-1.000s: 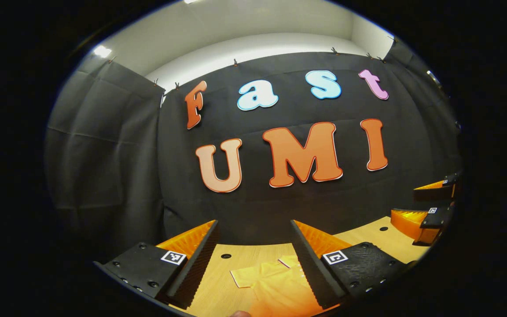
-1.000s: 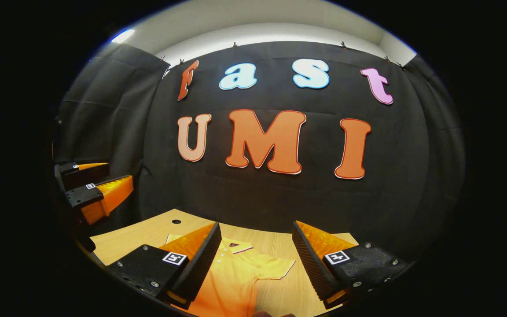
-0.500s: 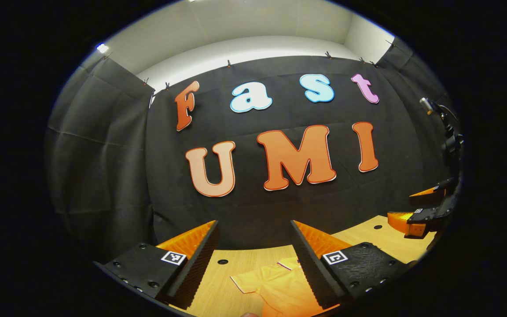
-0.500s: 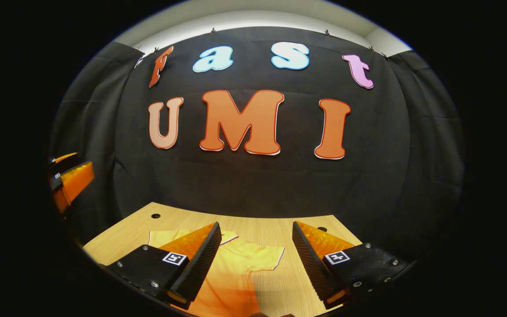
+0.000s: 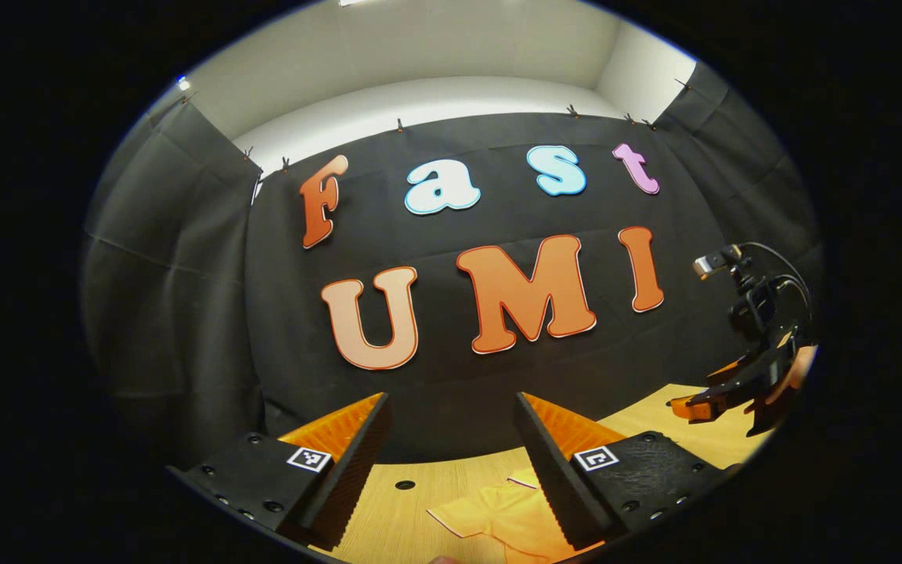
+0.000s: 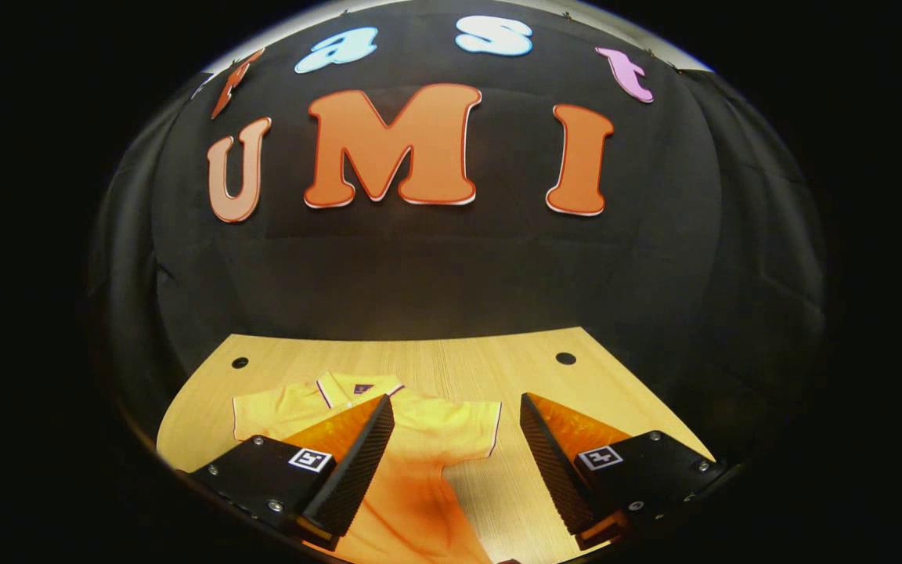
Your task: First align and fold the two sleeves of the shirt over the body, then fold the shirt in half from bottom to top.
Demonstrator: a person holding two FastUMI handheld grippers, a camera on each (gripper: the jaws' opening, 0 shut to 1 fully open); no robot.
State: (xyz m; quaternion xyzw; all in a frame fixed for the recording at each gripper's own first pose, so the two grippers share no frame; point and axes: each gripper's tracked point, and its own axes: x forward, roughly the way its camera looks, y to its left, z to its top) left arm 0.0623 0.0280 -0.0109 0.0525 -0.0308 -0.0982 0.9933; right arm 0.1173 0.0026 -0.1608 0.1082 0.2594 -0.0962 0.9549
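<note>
The left gripper [image 5: 451,446] stands wide open in the left gripper view, nothing between its fingers, held up off the table [image 5: 388,509] and aimed mostly at the booth wall. The right gripper [image 6: 457,450] is likewise wide open and empty in the right gripper view, tipped further down so that it looks onto the tabletop. Neither pair of fingers touches cloth.

Just beyond and below the right gripper's fingers lies the shirt [image 6: 420,439], spread flat on the table [image 6: 615,392] with its collar [image 6: 357,385] toward the wall. The right sleeve [image 6: 470,423] sticks out sideways between the two fingers, unfolded; the left sleeve [image 6: 271,407] likewise lies out flat on the far side of the collar, partly behind the gripper's left finger. In the left gripper view the left sleeve [image 5: 467,513] shows between that gripper's fingers, spread out on the wood.

At the right edge of the left gripper view the right gripper [image 5: 705,403] appears farther off, above the table, with its cables above it and a bit of the holding hand [image 5: 799,368] behind.

By my reading the task has hardly begun: both sleeves are out, the body lies full length, and no fold is visible. All is left to do: each sleeve brought over the body, then the hem carried up to the collar. The grippers seem poised to come down on the sleeves, the right one nearer to it.
</note>
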